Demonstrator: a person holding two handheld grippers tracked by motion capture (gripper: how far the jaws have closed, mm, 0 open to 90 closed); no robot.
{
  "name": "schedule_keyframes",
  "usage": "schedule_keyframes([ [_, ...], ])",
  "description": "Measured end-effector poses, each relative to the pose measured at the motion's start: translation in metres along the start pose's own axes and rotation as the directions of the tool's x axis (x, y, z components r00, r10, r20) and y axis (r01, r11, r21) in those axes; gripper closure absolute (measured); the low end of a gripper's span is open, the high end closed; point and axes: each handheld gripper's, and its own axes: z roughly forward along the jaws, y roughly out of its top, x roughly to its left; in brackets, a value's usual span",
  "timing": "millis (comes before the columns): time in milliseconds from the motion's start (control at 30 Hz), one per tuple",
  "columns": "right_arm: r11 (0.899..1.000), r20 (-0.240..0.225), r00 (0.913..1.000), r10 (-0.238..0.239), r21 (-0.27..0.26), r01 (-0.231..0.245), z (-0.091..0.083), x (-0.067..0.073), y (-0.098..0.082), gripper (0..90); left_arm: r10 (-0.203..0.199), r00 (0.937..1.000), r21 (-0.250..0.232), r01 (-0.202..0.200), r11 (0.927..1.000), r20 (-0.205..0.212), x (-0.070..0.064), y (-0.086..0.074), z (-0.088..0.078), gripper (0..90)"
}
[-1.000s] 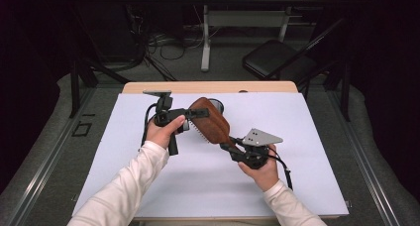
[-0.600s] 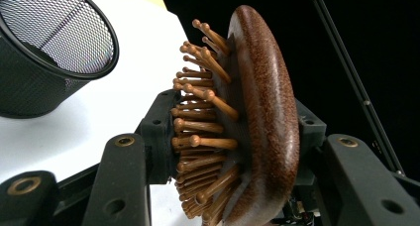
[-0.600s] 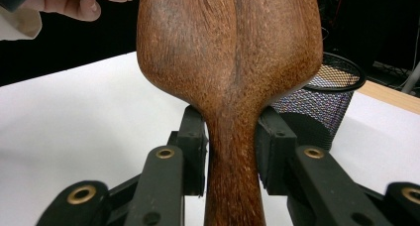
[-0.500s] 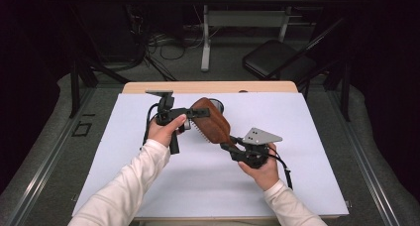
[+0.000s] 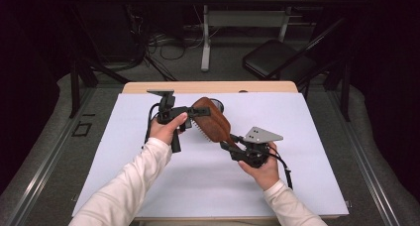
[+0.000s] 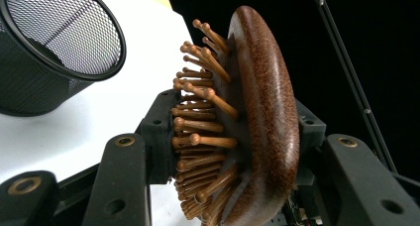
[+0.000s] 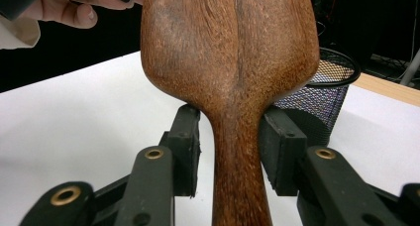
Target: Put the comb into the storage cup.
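A brown wooden hairbrush (image 5: 213, 121) with wooden pins is held above the white table cover between both hands. My left gripper (image 5: 190, 114) is shut on its head. In the left gripper view one pad (image 6: 158, 132) presses the pins and the other the smooth back of the brush (image 6: 262, 112). My right gripper (image 5: 230, 142) straddles the brush handle (image 7: 237, 166). Its jaws have just been opening. In the right gripper view its pads (image 7: 188, 137) stand slightly off the handle on both sides, which is still between them.
A black wire-mesh cup (image 5: 218, 104) stands on the white cover (image 5: 297, 186) just behind the brush, also in the gripper views as the cup (image 6: 54, 52) and the cup (image 7: 317, 97). Beyond the table stand a black chair (image 5: 277, 60) and a desk frame.
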Motion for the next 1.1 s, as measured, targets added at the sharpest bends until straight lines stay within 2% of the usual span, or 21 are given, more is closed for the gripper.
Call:
schedule_keyframes([
  [167, 1.000, 0.002, 1.0000, 0.001, 0.001, -0.001, 0.0003, -0.0006, -0.0001, 60.1, 0.000, 1.0000, 0.000, 0.000, 1.0000, -0.008, 0.0008, 0.0009, 0.0004, 50.0],
  [467, 1.000, 0.003, 1.0000, -0.001, -0.004, 0.001, 0.0024, -0.0003, -0.0006, 47.3, 0.000, 0.9995, -0.016, 0.000, 0.9999, -0.031, 0.0045, 0.0037, -0.0013, 50.0],
  [733, 1.000, 0.010, 0.9999, -0.013, -0.004, 0.013, 0.0035, 0.0002, -0.0006, 41.9, 0.003, 0.9991, -0.025, -0.004, 0.9997, -0.043, 0.0059, 0.0050, -0.0017, 50.0],
  [1100, 1.000, 0.033, 0.9993, -0.014, 0.000, 0.015, 0.0012, -0.0030, 0.0015, 39.2, 0.046, 0.9970, -0.054, -0.049, 0.9973, -0.063, 0.0047, 0.0060, -0.0063, 50.0],
])
